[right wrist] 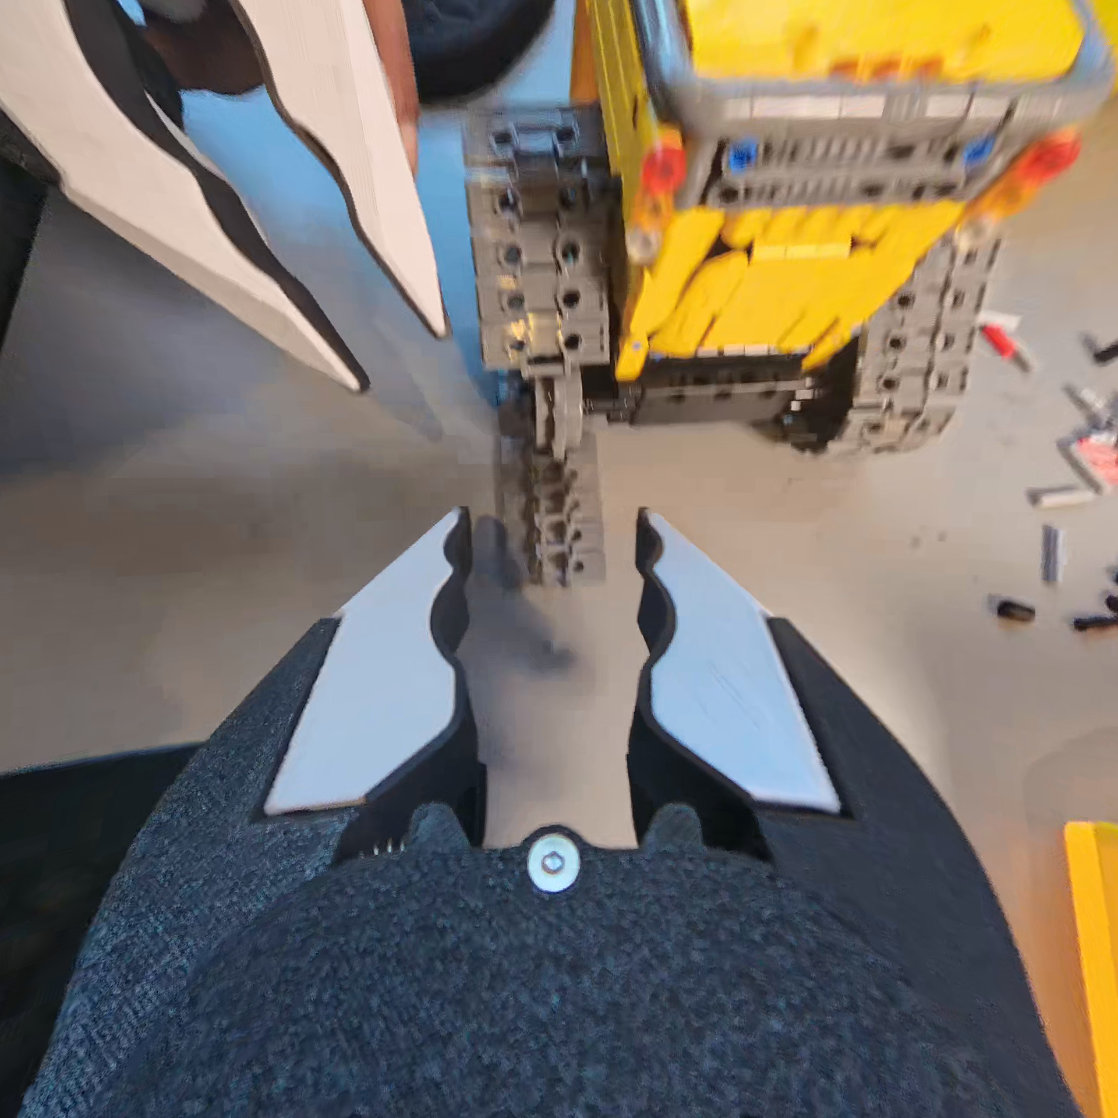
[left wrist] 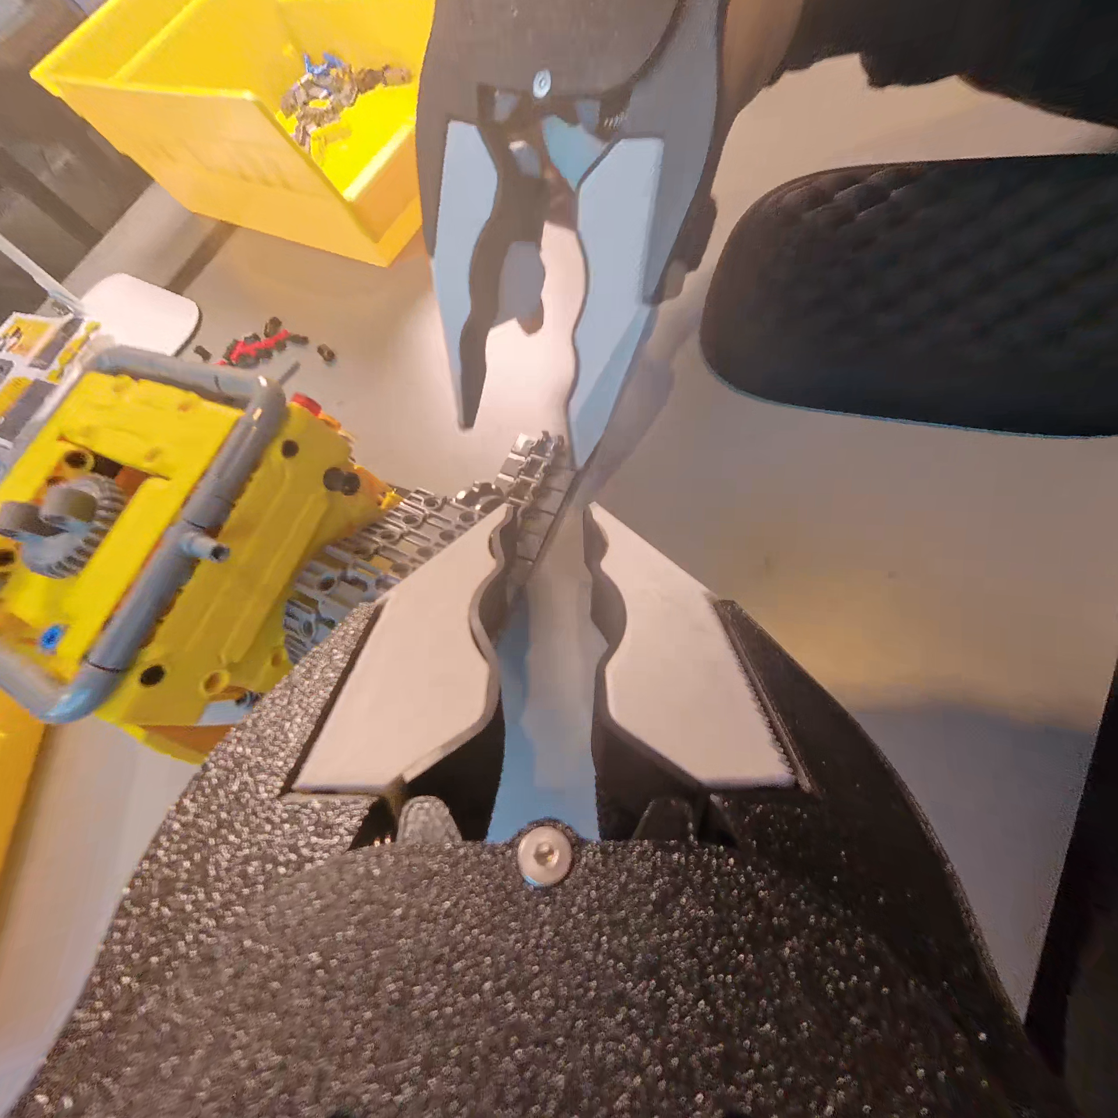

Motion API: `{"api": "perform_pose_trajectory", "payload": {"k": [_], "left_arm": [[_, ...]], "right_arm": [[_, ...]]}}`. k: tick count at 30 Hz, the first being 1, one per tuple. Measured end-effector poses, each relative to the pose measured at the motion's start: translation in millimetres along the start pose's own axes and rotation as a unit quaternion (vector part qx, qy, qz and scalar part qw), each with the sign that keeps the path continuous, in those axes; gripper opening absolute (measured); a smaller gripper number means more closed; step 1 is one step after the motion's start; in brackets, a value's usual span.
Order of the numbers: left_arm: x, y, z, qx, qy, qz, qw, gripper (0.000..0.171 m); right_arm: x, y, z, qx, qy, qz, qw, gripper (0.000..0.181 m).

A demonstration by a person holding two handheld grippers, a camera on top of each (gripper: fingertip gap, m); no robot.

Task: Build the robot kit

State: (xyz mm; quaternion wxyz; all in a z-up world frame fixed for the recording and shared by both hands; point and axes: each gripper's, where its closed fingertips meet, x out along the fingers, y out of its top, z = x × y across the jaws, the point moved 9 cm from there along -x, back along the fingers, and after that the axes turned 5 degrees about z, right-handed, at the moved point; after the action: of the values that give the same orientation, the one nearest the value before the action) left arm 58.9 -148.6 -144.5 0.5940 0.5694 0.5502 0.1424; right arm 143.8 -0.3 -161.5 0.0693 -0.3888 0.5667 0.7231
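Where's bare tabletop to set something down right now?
Free: the tabletop between the left gripper and the black chair seat, and left of the right gripper. Crowded: around the yellow tracked model, with loose small parts beside it, and by the yellow bin.

A pale, glossy tabletop (left wrist: 847,575) fills most of both views, catching warm yellowish light and cooler bluish reflections. A black quilted chair seat (left wrist: 925,290) sits just past its edge. Dark flooring (left wrist: 54,157) shows beyond the far corner.
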Motion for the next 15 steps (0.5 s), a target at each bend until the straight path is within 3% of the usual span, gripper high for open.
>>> {"api": "perform_pose_trajectory", "payload": {"k": [3,5,11,15], "left_arm": [[3.2,-11.0,-2.2,-0.014,0.012,-0.013,1.0,0.021],[4.3,-15.5,-3.4,-0.02,0.017,-0.017,1.0,0.021],[1.4,-20.7,-0.6,-0.032,0.006,-0.011,0.999,0.014],[-2.7,-27.6,8.5,-0.002,-0.028,-0.02,0.999,0.021]], "right_arm": [[2.1,-15.5,5.8,0.013,0.0,-0.041,0.999,0.037],[7.7,-15.9,2.9,0.019,0.02,-0.029,0.999,0.013],[20.1,0.4,-29.8,0.004,0.007,-0.031,0.999,0.011],[25.8,18.5,-59.4,0.03,-0.015,-0.005,0.999,0.012]]}}
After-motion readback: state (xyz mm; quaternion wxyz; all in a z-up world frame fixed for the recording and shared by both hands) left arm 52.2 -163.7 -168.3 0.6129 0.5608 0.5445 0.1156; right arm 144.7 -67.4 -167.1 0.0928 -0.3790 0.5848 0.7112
